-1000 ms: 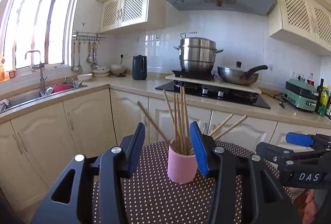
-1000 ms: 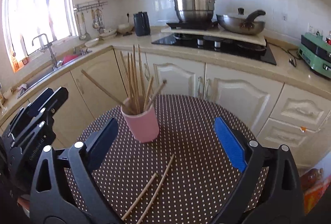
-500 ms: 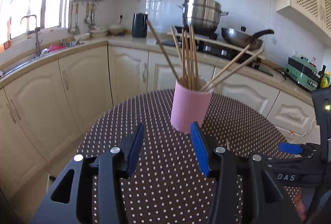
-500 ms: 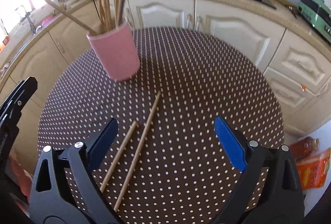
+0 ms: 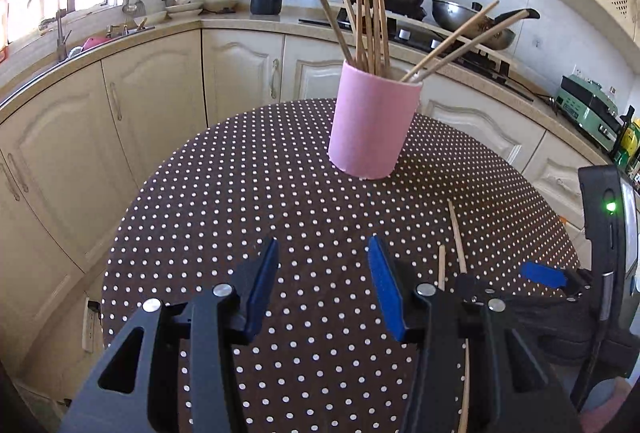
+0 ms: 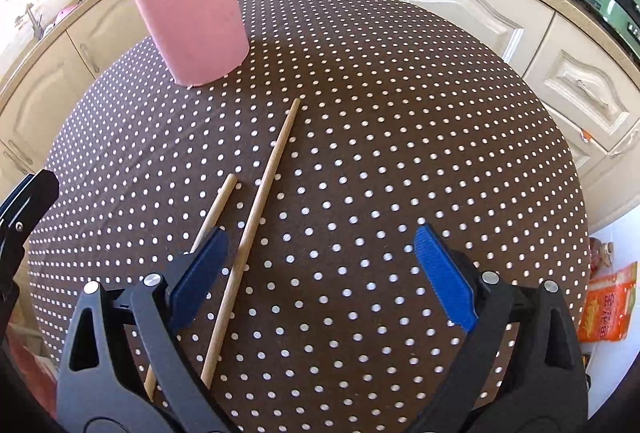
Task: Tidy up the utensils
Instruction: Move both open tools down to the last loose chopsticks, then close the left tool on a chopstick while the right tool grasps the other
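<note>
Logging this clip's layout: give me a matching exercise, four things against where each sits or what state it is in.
Things:
1. pink holder
2. two loose chopsticks
3. wok
4. right gripper

Places or states:
A. on the stove
B. jaws open, nothing held
C. flat on the dotted tablecloth
D. upright, holding chopsticks

Pairs: 1-D, 2-C, 3-A, 4-B

You've got a round table (image 6: 400,113) in a brown cloth with white polka dots. The pink holder (image 6: 192,21) full of chopsticks stands on it, upper left in the right wrist view. Two loose wooden chopsticks (image 6: 256,209) lie side by side on the cloth, lower left of centre.
</note>
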Motion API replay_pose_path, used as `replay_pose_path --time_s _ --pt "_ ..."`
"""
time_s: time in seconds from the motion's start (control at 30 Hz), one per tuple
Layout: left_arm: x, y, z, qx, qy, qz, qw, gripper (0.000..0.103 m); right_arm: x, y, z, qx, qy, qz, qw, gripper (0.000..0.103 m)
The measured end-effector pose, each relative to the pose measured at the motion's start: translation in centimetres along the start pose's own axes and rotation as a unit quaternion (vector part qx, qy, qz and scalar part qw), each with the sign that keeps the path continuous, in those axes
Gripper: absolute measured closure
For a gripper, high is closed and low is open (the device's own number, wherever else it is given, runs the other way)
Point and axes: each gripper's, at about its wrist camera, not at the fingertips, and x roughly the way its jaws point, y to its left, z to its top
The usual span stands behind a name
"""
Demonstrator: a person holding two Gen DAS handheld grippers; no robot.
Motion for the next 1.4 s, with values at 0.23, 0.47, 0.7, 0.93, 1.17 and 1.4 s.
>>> replay_pose_path --time_s 0.23,0.47,0.7,0.93,1.17,1.4 --pt "0.4 -0.6 -0.9 0.011 0.016 -0.006 0.9998 0.056 -0.8 2.2 -2.0 -0.029 -0.042 0.003 0.999 0.069" --pt "0.4 -1.6 -1.3 0.023 0.029 -0.01 0.9993 0.056 -1.6 3.4 -3.4 -0.049 -0.047 0.032 0.997 0.092" --pt "0.3 -3.7 -1.5 0.041 0.035 -0.011 0.9985 0.056 -3.7 1.9 -5.7 -0.069 -0.039 0.046 0.996 0.092" --pt "0.3 -5.8 -2.3 0.058 0.06 -0.032 0.996 0.056 -4.8 0.0 -6.7 -0.057 -0.021 0.077 0.995 0.092" --pt "1.2 -8.3 -3.8 0.084 0.105 -0.039 0.9901 0.056 -5.2 -2.4 -7.0 -0.022 -0.007 0.115 0.993 0.092" --pt "1.7 -9.3 -4.4 0.096 0.124 -0.042 0.9867 0.054 -5.3 -3.4 -6.9 -0.014 -0.005 0.127 0.992 0.092"
